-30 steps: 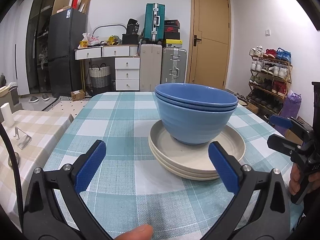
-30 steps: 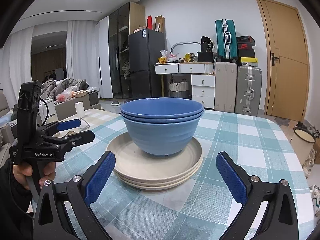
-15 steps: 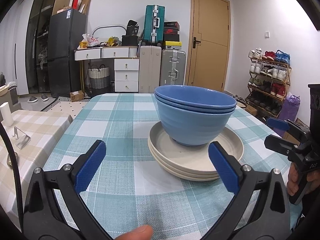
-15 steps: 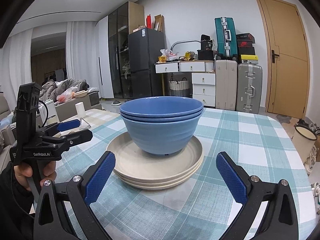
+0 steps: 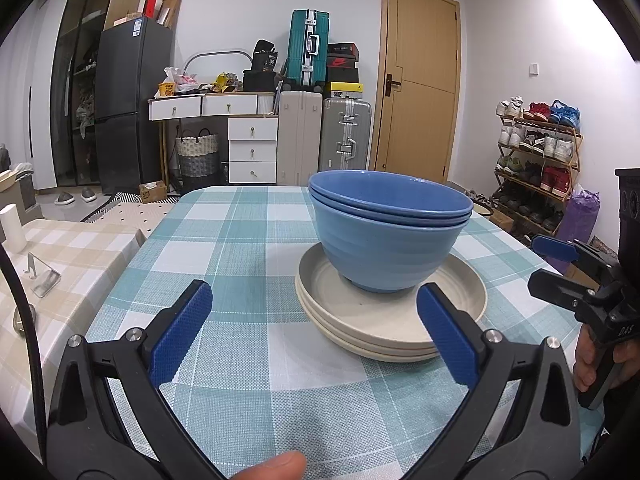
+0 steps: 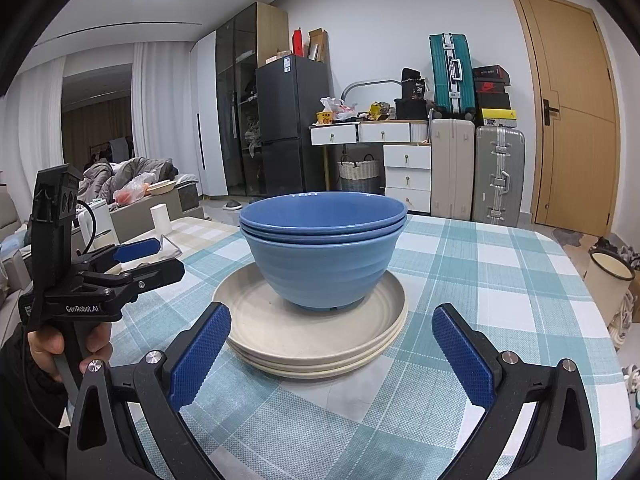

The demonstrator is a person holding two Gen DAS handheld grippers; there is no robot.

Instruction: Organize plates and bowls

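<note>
Nested blue bowls (image 5: 386, 240) (image 6: 324, 256) sit on a stack of three beige plates (image 5: 384, 320) (image 6: 312, 336) on the teal checked table (image 5: 224, 248) (image 6: 500, 280). My left gripper (image 5: 312, 300) is open, its blue pads low over the cloth just short of the plates, which lie toward its right pad. My right gripper (image 6: 331, 316) is open too, both pads flanking the near rim of the plates without touching. Each gripper also shows in the other's view, hand-held beside the stack: the right gripper (image 5: 536, 264) and the left gripper (image 6: 170, 258). Neither holds anything.
A second table with a beige checked cloth (image 5: 72, 248) adjoins on the left, carrying a white cylinder (image 5: 12, 226) and a metal stand (image 5: 42, 276). A cream bucket (image 6: 608, 280) stands off the table's right side. A shoe rack (image 5: 536, 148) lines the far right wall.
</note>
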